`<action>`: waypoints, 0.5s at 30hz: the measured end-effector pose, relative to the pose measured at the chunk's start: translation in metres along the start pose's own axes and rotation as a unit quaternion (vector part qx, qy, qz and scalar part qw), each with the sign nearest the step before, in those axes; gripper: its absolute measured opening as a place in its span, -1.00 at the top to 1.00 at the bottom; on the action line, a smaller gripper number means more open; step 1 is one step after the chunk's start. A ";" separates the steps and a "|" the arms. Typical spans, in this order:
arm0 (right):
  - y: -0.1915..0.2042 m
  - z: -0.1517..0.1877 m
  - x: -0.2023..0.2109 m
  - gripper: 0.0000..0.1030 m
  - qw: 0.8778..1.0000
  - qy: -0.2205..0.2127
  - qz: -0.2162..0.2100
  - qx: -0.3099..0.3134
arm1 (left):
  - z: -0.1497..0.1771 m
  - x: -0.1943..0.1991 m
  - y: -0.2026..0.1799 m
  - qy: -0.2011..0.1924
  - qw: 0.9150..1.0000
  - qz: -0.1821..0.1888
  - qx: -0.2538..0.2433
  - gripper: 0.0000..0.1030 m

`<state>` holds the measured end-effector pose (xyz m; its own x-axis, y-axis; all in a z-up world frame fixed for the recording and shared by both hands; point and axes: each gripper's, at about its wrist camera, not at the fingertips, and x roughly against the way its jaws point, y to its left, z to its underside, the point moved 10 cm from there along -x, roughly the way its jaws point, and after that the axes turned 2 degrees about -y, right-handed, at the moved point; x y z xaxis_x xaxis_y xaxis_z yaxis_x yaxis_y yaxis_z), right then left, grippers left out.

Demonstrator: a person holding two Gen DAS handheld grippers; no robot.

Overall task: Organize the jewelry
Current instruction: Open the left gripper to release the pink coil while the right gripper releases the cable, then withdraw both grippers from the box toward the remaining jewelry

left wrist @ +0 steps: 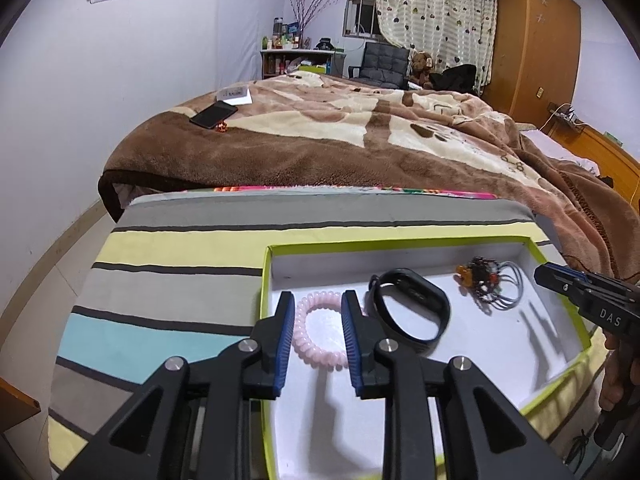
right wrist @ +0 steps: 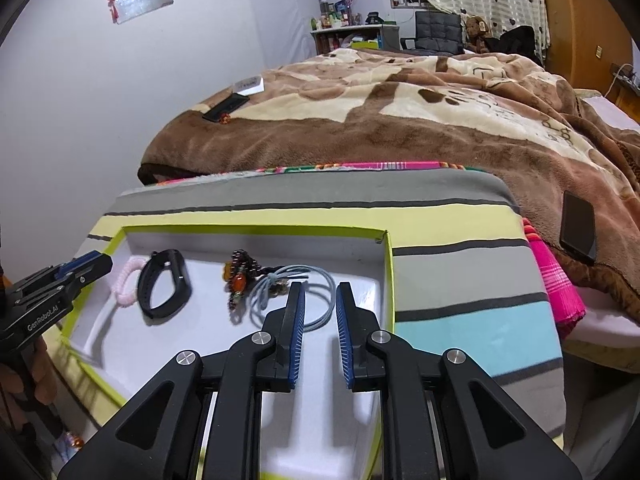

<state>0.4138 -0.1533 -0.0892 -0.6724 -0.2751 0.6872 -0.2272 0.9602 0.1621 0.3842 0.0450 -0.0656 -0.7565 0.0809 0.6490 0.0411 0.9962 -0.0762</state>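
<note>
Item 1: shallow box [left wrist: 558,266] with lime-green rim and white floor, which sat on a striped cushion [left wrist: 180,280] at the foot of a bed covered by a brown blanket [left wrist: 320,148].

Item 2: pink coil bracelet [left wrist: 316,350], which lay flat at the box's left end, touching the black wristband [left wrist: 412,304] just to its right (the band stood on its edge, loop open to view).

Item 3: beaded bracelet [right wrist: 240,276] with dark and amber beads, which lay near the box's middle, tangled with or resting against a pale blue hair tie [right wrist: 320,296]; I could not tell which.

Item 4: left gripper [left wrist: 318,304], which hovered over the pink coil with jaws parted to a moderate gap and nothing between the pads; whether it touched the coil could not be told.

Item 5: right gripper [right wrist: 320,296], jaws likewise apart at a narrower gap, holding nothing, which was poised above the hair tie's loop.

Item 6: two dark phones, one [right wrist: 578,232] on the blanket right of the cushion, another [left wrist: 214,114] well apart near the far left edge of the bed.
</note>
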 end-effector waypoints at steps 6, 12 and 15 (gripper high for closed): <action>0.008 0.007 0.029 0.68 1.000 -0.020 -0.008 0.007 | 0.004 0.027 -0.008 -0.019 1.000 0.006 -0.009 0.51; 0.022 0.023 0.064 0.67 0.999 -0.038 -0.022 0.016 | 0.014 0.060 -0.013 -0.037 0.999 0.014 -0.005 0.51; 0.028 0.035 0.082 0.67 0.998 -0.046 -0.026 0.021 | 0.024 0.077 -0.015 -0.042 0.999 0.016 -0.003 0.51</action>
<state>0.3276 -0.1508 -0.0535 -0.7204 -0.3294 0.6104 -0.2919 0.9423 0.1640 0.3100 0.0358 -0.0324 -0.8069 0.1100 0.5803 0.0700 0.9934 -0.0909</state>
